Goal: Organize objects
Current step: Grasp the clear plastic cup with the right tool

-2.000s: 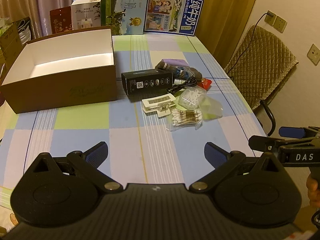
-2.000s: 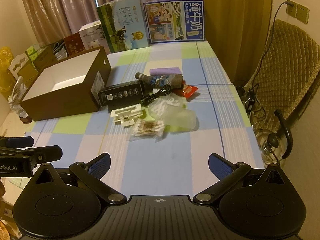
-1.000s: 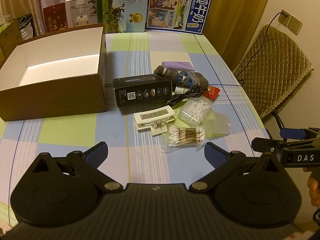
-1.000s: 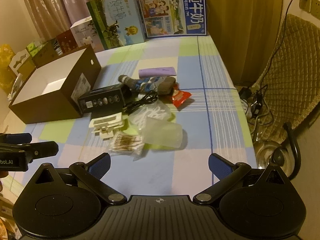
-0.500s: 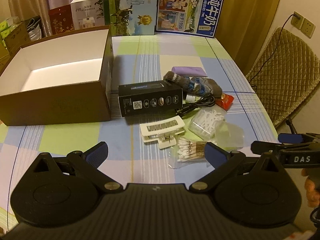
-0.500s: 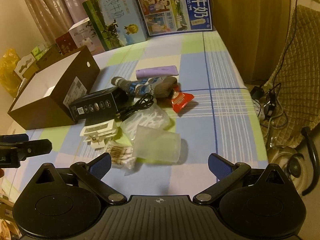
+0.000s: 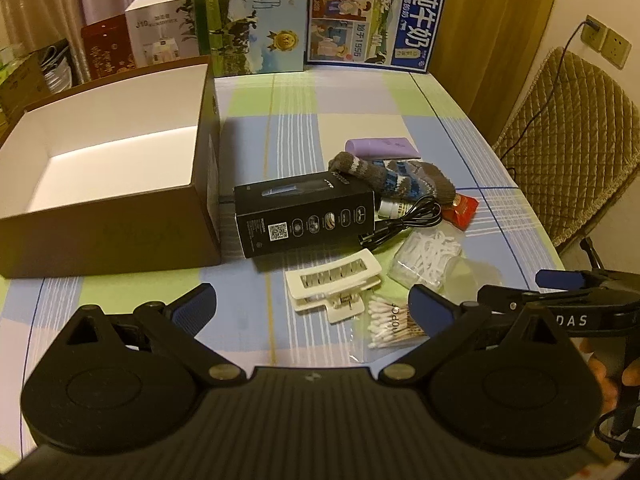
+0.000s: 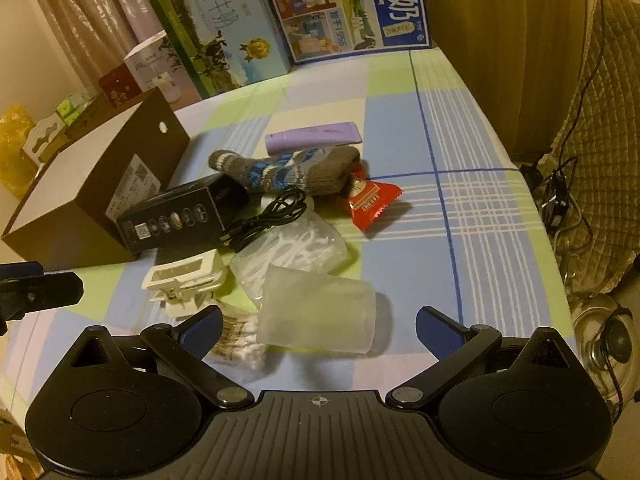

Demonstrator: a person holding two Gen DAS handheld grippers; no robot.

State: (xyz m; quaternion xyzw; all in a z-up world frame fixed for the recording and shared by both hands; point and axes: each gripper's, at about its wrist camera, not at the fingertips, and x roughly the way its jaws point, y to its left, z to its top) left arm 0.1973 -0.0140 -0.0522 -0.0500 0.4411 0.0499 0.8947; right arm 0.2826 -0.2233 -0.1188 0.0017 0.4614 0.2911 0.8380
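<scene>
We see a checked tabletop [image 8: 460, 128] with curtains [image 7: 60, 0] behind and a quilted chair [image 7: 572, 140] off its right edge; its right half lies bare, open for moving; the open brown box [image 7: 120, 216] sits at the left, empty; two milk cartons [image 7: 256, 20] stand along the far edge; the clutter gathers mid-table: black box [image 7: 308, 216], sock [image 8: 288, 170], frosted cup [image 8: 316, 316] on its side, floss-pick bag [image 8: 296, 250], hair clip [image 7: 332, 284], swabs [image 7: 392, 324], cable [image 8: 268, 220], red sachet [image 8: 370, 198]; our left tongs [image 7: 312, 306] gape wide over the clip; our right tongs [image 8: 318, 330] gape wide around the cup, holding nothing.
</scene>
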